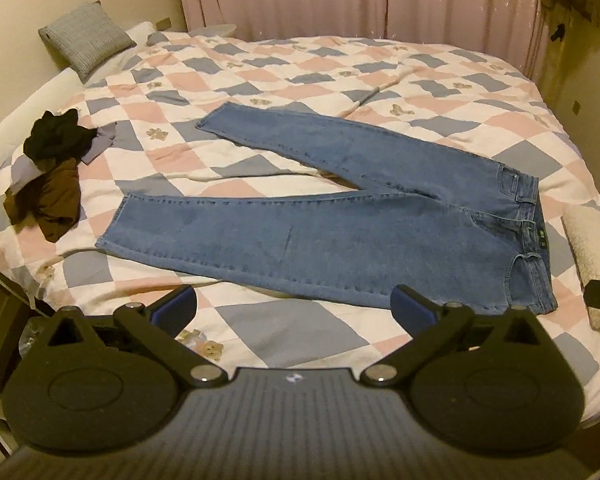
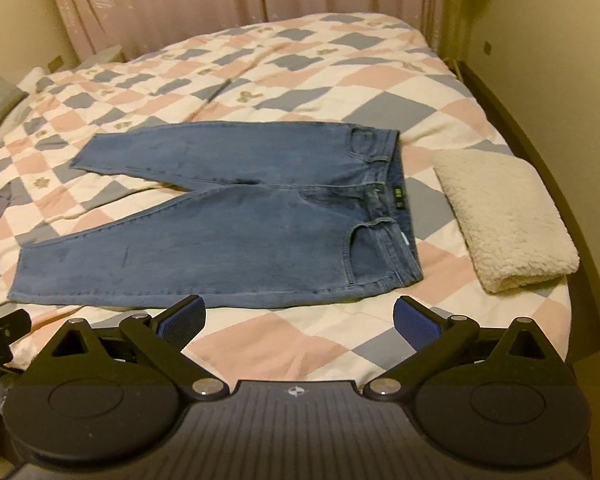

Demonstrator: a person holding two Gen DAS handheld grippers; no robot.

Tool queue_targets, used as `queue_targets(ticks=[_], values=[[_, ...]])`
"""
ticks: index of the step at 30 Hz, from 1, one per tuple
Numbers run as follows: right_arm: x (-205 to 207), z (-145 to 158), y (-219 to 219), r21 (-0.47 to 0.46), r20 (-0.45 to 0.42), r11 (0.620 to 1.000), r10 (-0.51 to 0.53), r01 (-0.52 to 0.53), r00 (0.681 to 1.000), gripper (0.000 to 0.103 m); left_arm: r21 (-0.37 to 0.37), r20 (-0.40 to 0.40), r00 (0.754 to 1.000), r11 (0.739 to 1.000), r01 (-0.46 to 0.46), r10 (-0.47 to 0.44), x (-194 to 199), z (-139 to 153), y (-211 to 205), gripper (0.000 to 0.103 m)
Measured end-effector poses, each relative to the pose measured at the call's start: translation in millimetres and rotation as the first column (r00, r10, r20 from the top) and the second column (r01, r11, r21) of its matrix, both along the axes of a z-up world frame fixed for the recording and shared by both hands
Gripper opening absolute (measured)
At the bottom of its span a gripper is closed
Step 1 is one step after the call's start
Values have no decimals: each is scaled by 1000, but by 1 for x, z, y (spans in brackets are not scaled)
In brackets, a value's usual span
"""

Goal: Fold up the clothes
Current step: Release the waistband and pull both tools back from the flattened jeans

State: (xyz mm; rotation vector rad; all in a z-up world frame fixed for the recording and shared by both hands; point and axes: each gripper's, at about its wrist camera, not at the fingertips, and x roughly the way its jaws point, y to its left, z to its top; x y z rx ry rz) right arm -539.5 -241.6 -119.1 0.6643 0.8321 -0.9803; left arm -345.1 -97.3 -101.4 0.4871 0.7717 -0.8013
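Left wrist view: the left hand-held gripper (image 1: 294, 312) is hovering over the near edge of the bed (image 1: 300, 60), fingers spread wide and holding nothing. The jeans (image 1: 340, 236) are lying flat on the checked quilt (image 1: 260, 332), legs splayed in a V (waistband toward the right). The right hand-held gripper (image 2: 300, 316) is likewise gaping wide and holding nothing, just short of the jeans. A folded cream fleece (image 2: 504, 216) is sitting beside the waistband; dark crumpled clothes (image 1: 52, 176) are lying off to the left.
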Motion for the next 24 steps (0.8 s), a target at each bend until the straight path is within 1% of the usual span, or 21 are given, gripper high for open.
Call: queue_targets(ticks=[5,10,18,24], values=[[-1,7,7,-4,29,1000,25,-25,999,103,-4,17,1000,1000,-17,17,-6,8,9,102],[-2,9,9,-9,40,999,42,-42,998,103,28,43,999,999,-21,20,-11,11,12,102],[-1,2,4,34,31,999,36,-37,999,103,46,38,999,999,-28,26,-10,10,9,102],[6,-4,-1,62,26,998,26,-28,999,103,62,26,999,998,-31,30,0,3,6,102]])
